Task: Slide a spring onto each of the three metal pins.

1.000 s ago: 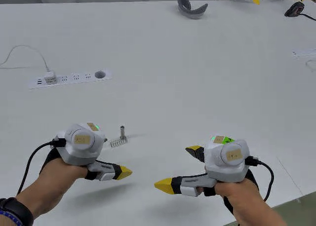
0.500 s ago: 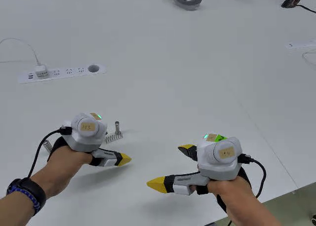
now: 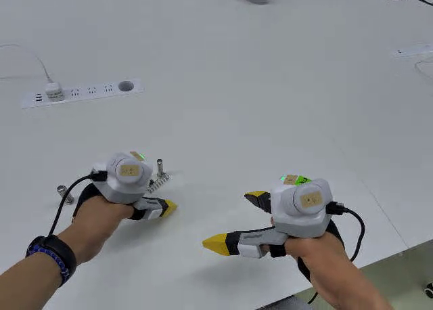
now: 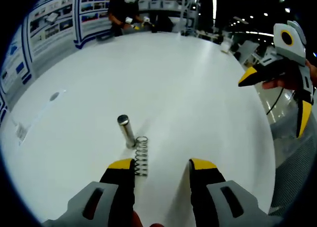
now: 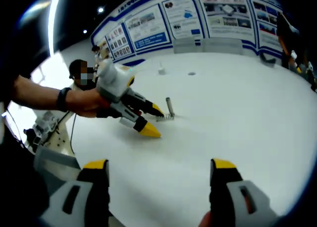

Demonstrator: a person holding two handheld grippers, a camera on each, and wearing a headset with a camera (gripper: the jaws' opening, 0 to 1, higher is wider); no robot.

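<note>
Matte white bench [image 3: 237, 86], upright steel pin [image 4: 126, 130], coiled spring [image 4: 141, 155] beside; left gripper [image 4: 161, 163], right gripper [image 5: 159, 163] agape, empty.

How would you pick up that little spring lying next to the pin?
I'd pinch the spring across its coils, near the end away from the pin, coming down from above: it lies flat on the table, and the left gripper is open beside it.

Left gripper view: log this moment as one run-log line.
left gripper: open, empty | small coiled metal spring: lying by one jaw tip | short grey metal pin: upright, bare | right gripper: open, empty
</note>
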